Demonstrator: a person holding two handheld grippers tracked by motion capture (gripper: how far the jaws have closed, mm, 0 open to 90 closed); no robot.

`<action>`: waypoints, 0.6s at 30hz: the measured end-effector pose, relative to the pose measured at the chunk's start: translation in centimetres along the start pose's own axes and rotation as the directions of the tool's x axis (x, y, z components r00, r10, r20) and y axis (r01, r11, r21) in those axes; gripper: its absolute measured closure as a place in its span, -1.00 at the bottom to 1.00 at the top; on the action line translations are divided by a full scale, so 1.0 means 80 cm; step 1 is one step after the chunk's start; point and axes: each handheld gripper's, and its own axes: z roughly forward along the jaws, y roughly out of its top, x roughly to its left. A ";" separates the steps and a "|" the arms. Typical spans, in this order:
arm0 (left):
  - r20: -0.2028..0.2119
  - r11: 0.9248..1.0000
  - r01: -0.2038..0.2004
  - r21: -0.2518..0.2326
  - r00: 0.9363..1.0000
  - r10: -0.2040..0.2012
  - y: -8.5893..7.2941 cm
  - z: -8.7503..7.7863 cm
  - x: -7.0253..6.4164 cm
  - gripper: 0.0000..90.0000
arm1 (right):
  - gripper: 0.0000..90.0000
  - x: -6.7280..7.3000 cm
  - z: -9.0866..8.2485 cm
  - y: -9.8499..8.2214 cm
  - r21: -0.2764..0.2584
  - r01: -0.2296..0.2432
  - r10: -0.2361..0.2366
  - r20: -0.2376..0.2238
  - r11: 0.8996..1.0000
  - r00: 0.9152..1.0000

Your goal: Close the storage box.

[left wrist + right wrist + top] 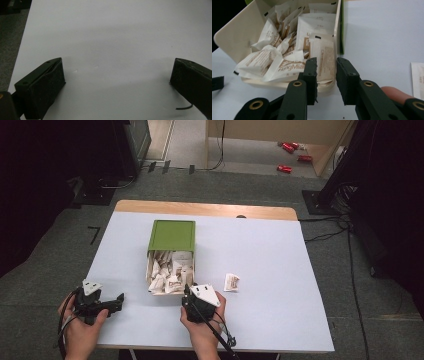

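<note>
Grey carpet surrounds one pale blue table [270, 270], and I work two grippers at its near edge. Directly ahead of my right gripper [326, 75] stands one cream box [237, 37] with a green lid [172, 235] slid back beyond it, so the sachets inside lie uncovered. I cannot count those sachets exactly; they are heaped and overlapping, more than a dozen by the look of it. One upright sachet [325, 62] at the box's near right corner stands just past my right jaws, in line with the gap; the jaws stand a little apart and their pads do not press on it. One loose sachet [231, 282] lies flat on the table just right of that gripper, apart from the box. My left gripper [117, 82] rests well left of the box, its jaws wide apart over bare table, nothing between them. Four red cans [292, 152] lie on the floor far beyond both grippers.
</note>
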 end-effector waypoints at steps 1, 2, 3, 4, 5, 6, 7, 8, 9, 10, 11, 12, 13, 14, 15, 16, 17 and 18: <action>0.000 1.000 0.000 0.000 1.000 0.000 0.000 0.000 0.000 -1.00 | 0.54 0.000 -0.002 -0.002 0.005 0.005 -0.005 -0.002 1.000 1.000; 0.000 1.000 0.000 0.000 1.000 0.000 0.000 0.000 0.000 -1.00 | 0.54 0.000 -0.002 -0.002 0.005 0.005 -0.005 -0.002 1.000 1.000; 0.000 1.000 0.000 -0.001 1.000 0.000 0.000 0.000 0.000 -1.00 | 0.52 -0.001 -0.006 -0.006 0.015 0.014 -0.014 -0.011 1.000 1.000; 0.000 1.000 0.000 -0.001 1.000 0.000 0.000 0.000 0.000 -1.00 | 0.52 -0.001 -0.006 -0.006 0.015 0.014 -0.014 -0.011 1.000 1.000; 0.000 1.000 0.000 -0.001 1.000 0.000 0.000 0.000 0.000 -1.00 | 0.50 -0.001 -0.007 -0.009 0.021 0.016 -0.015 -0.015 1.000 1.000; 0.000 1.000 0.000 -0.001 1.000 0.000 0.000 0.000 0.000 -1.00 | 0.49 -0.001 -0.008 -0.013 0.024 0.020 -0.020 -0.023 1.000 1.000; 0.000 1.000 0.000 -0.001 1.000 0.000 0.000 0.000 0.000 -1.00 | 0.49 -0.002 -0.009 -0.015 0.024 0.019 -0.018 -0.027 1.000 0.999; 0.000 1.000 0.000 -0.001 1.000 0.000 0.000 0.000 0.000 -1.00 | 0.49 -0.001 -0.010 -0.017 0.026 0.018 -0.017 -0.032 0.999 0.999; 0.000 1.000 0.000 -0.001 1.000 0.000 0.000 0.000 0.000 -1.00 | 0.48 -0.001 -0.010 -0.019 0.026 0.021 -0.020 -0.038 0.999 0.999; 0.000 1.000 0.000 -0.001 1.000 0.000 0.000 0.000 0.000 -1.00 | 0.48 -0.001 -0.010 -0.019 0.026 0.021 -0.020 -0.038 0.999 0.999; 0.000 1.000 0.000 -0.001 1.000 0.000 0.000 0.000 0.000 -1.00 | 0.45 0.002 -0.009 -0.023 0.031 0.032 -0.031 -0.047 0.999 0.998; 0.000 1.000 0.000 -0.001 1.000 0.000 0.000 0.000 0.000 -1.00 | 0.45 0.002 -0.009 -0.023 0.031 0.032 -0.031 -0.047 0.999 0.998; 0.000 1.000 0.000 -0.001 1.000 0.000 0.000 0.000 0.000 -1.00 | 0.45 0.004 -0.006 -0.026 0.037 0.042 -0.040 -0.049 0.998 0.998; 0.000 1.000 0.000 -0.001 1.000 0.000 0.000 0.000 0.000 -1.00 | 0.46 0.006 -0.004 -0.028 0.040 0.043 -0.041 -0.048 0.998 0.998; 0.000 1.000 0.000 -0.001 1.000 0.000 0.000 0.000 0.000 -1.00 | 0.46 0.008 -0.003 -0.029 0.036 0.045 -0.044 -0.045 0.998 0.998; 0.000 1.000 0.000 -0.001 1.000 0.000 0.000 0.000 0.000 -1.00 | 0.46 0.008 -0.003 -0.029 0.036 0.045 -0.044 -0.045 0.998 0.998; 0.000 1.000 0.000 -0.001 1.000 0.000 0.000 0.000 0.000 -1.00 | 0.48 0.009 -0.003 -0.030 0.027 0.051 -0.050 -0.036 0.998 0.998; 0.000 1.000 0.000 -0.001 1.000 0.000 0.000 0.000 0.000 -1.00 | 0.48 0.012 -0.001 -0.031 0.016 0.055 -0.054 -0.035 0.998 0.998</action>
